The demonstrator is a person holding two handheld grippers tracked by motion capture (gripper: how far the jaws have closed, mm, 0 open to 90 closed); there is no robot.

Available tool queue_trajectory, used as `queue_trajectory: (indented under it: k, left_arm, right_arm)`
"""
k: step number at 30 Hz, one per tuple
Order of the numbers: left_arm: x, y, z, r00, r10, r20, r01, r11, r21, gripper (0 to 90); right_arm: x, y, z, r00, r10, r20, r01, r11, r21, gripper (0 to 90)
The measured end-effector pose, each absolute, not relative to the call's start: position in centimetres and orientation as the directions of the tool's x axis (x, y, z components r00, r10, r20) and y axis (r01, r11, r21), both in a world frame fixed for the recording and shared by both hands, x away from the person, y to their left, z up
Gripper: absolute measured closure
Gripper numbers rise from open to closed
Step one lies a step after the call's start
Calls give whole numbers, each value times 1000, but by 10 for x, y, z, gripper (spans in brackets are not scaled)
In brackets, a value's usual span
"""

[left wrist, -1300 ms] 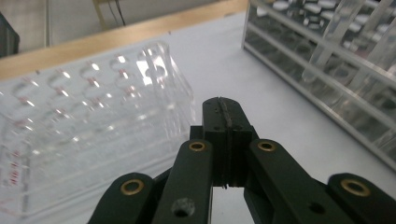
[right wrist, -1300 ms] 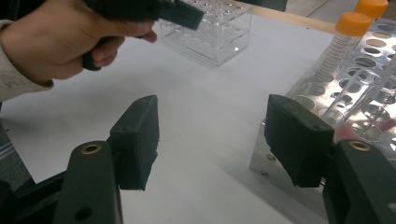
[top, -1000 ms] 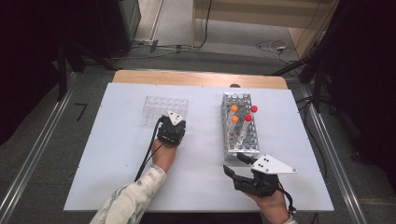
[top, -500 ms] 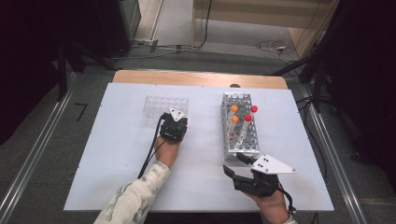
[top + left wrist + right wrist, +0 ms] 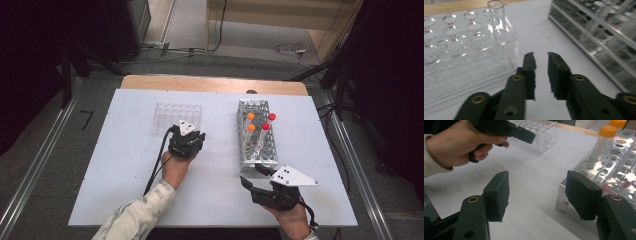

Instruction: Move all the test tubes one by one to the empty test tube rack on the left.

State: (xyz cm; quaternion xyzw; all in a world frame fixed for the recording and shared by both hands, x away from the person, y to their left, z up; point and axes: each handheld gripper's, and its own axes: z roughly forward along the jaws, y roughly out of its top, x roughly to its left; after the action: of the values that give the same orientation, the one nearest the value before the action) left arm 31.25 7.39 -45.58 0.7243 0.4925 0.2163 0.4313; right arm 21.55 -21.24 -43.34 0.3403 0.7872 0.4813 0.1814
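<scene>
A clear plastic rack (image 5: 177, 116) stands left of centre, with one open glass tube (image 5: 496, 20) upright in a corner hole. My left gripper (image 5: 187, 126) hovers at the rack's near edge. Its jaws (image 5: 541, 53) have just been opening and stand slightly apart with nothing between them. A metal rack (image 5: 257, 135) to the right holds two orange-capped tubes (image 5: 251, 116) and two red-capped tubes (image 5: 272, 116), plus several clear ones. My right gripper (image 5: 252, 175) rests at the metal rack's near end, its jaws (image 5: 536, 176) wide open and empty.
The white table top (image 5: 125, 170) has bare room between the two racks and along the front. A wooden edge (image 5: 210, 82) runs along the far side. The left gripper's black cable (image 5: 157, 165) trails back along the forearm.
The left gripper has drawn back a little from the clear rack toward the person. The right gripper has stayed where it was.
</scene>
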Motion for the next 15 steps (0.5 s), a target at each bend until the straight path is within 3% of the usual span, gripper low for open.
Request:
queue_trajectory:
  k: [5, 15]
  left_arm:
    - [286, 85, -447, 403, 912, -76, 527, -164, 834, 201]
    - [240, 137, -446, 356, 927, -118, 519, -91, 850, 164]
  right_arm:
    - [218, -216, -435, -678, 735, 35, 368, 297, 881, 344]
    - [238, -229, -443, -602, 798, 37, 401, 262, 878, 349]
